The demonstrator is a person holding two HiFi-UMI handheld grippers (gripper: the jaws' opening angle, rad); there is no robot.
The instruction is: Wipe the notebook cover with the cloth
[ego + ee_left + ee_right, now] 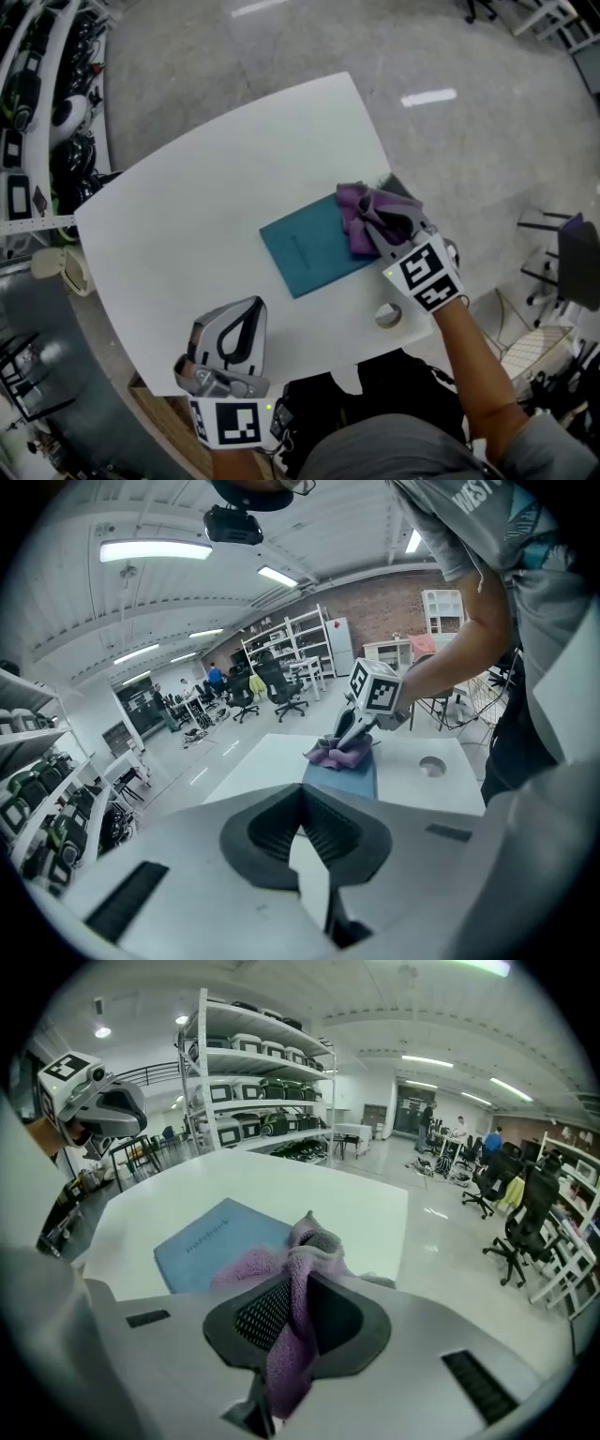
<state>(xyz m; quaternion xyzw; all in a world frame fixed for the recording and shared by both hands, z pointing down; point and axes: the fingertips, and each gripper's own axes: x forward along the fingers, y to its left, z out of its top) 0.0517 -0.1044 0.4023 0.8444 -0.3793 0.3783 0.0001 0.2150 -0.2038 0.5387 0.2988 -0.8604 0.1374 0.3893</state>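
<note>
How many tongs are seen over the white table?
2. The left tongs are by the table's near edge; the right tongs grip the purple cloth on the teal notebook.

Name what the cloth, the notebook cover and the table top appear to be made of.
The cloth: purple, fuzzy pile, limp folds; probably microfibre or terry. The notebook cover: teal, matte, flat, faint printed word; card or leatherette, cannot tell which. The table top: white, smooth, uniform; likely laminate or painted board.

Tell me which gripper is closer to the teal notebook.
Right. The right gripper, shut on the cloth, is over the notebook at its right end; the left gripper is apart from it, by the table edge.
</note>
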